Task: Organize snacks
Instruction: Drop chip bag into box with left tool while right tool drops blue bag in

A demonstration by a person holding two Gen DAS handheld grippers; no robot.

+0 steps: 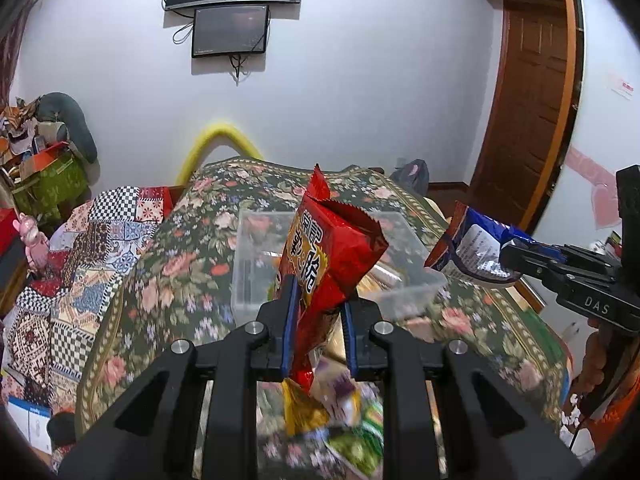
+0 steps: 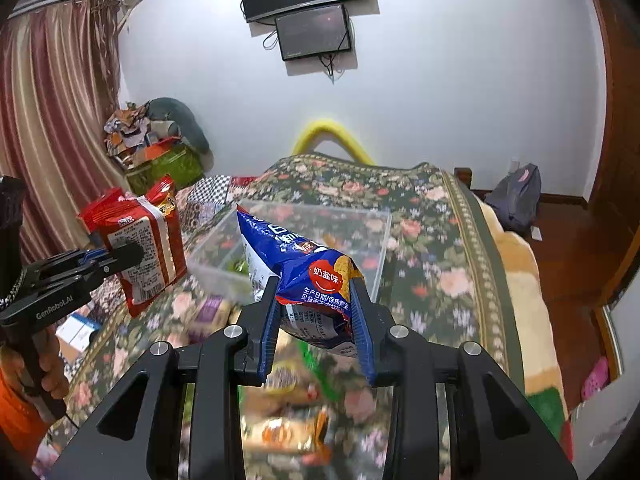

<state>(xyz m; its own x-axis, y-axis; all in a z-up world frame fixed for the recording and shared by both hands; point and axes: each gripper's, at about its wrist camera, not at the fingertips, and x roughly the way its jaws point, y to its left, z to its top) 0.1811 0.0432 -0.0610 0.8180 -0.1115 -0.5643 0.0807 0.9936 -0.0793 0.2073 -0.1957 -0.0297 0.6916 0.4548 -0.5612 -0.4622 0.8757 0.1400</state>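
Left wrist view. We record the left gripper [image 1: 318, 320] at lower centre, its blue-padded fingers [image 1: 289, 320] clamped on a red snack packet [image 1: 324, 256] that stands upright and lifted clear of the surface. Behind it, at mid-frame, a clear plastic bin [image 1: 256, 256] rests on a bed under a green floral bedspread [image 1: 180, 264]; some contents show inside, too blurred to name. Below the fingers we note a blurred heap of loose snack packets [image 1: 344, 412] on the bedspread. At the right edge, the right gripper [image 1: 516, 260] is closed on a blue snack packet [image 1: 476, 248], held in the air to the right of the bin. Two dark screens [image 1: 232, 4] hang on the white wall at upper centre; a wooden door [image 1: 528, 92] stands at upper right.

Right wrist view. We record the right gripper [image 2: 316, 320] at lower centre, fingers [image 2: 270, 320] clamped on the blue snack packet [image 2: 308, 276], raised in front of the clear plastic bin [image 2: 376, 240]. At the left edge, the left gripper [image 2: 128, 256], held by a hand [image 2: 44, 368], grips the red snack packet [image 2: 148, 240] beside the bin's left corner. Blurred loose snack packets [image 2: 292, 420] lie beneath. A striped curtain [image 2: 52, 120] hangs at upper left.
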